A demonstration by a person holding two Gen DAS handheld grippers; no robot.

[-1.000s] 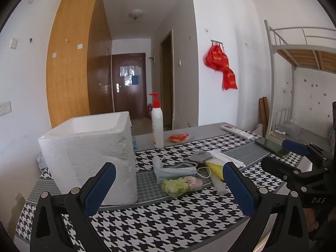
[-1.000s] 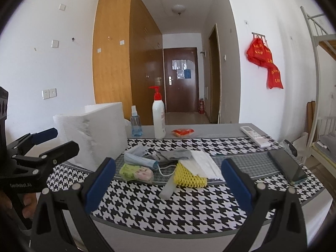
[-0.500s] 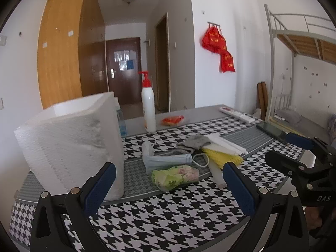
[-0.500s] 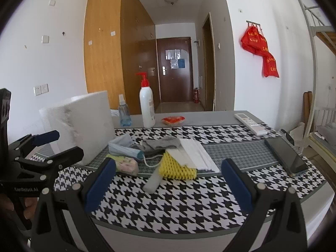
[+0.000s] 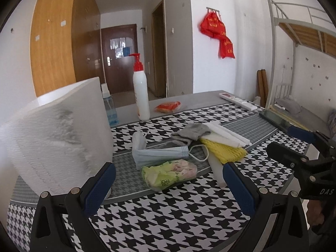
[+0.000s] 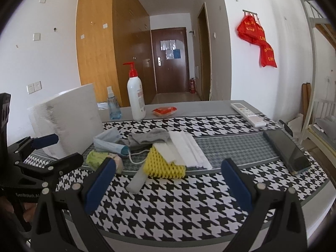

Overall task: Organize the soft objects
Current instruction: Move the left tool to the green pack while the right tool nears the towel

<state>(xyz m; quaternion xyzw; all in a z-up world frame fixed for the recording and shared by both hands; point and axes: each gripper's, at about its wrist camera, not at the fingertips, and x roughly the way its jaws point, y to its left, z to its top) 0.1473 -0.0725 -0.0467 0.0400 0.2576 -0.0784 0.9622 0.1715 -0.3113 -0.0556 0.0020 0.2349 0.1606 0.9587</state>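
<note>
Both my grippers, left (image 5: 168, 185) and right (image 6: 166, 180), spread wide, empty. Soft pile beside foam box (image 5: 56, 138) (probably the bin); green packet (image 5: 168, 173) nearest: approach low, pinch mid-body.

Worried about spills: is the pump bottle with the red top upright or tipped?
Upright: the pump bottle stands on its base on the table, red pump on top.
</note>
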